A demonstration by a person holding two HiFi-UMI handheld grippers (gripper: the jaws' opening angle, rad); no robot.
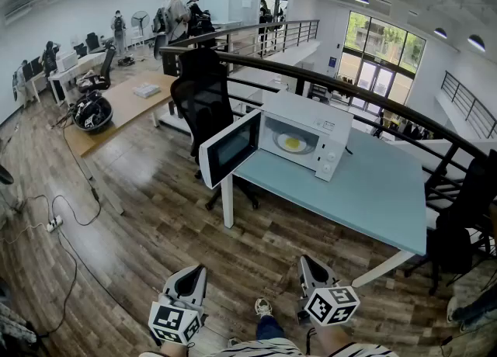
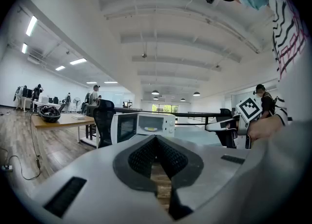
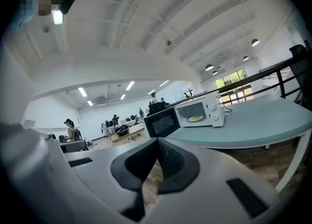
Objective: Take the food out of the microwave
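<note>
A white microwave (image 1: pixel 311 132) stands on the pale blue table (image 1: pixel 373 192) with its door (image 1: pixel 229 148) swung open to the left. Inside lies a plate with yellow food (image 1: pixel 293 143). The microwave (image 2: pixel 148 124) also shows far ahead in the left gripper view, and the microwave (image 3: pixel 197 113) shows in the right gripper view too. My left gripper (image 1: pixel 196 274) and right gripper (image 1: pixel 308 265) sit low at the frame's bottom, well short of the table. Both are shut with nothing between the jaws.
A black office chair (image 1: pixel 203 99) stands behind the open door. A dark railing (image 1: pixel 349 88) curves behind the table, with another black chair (image 1: pixel 462 216) at the right. A wooden desk (image 1: pixel 116 107) with a helmet and cables on the floor lie to the left. People stand far back.
</note>
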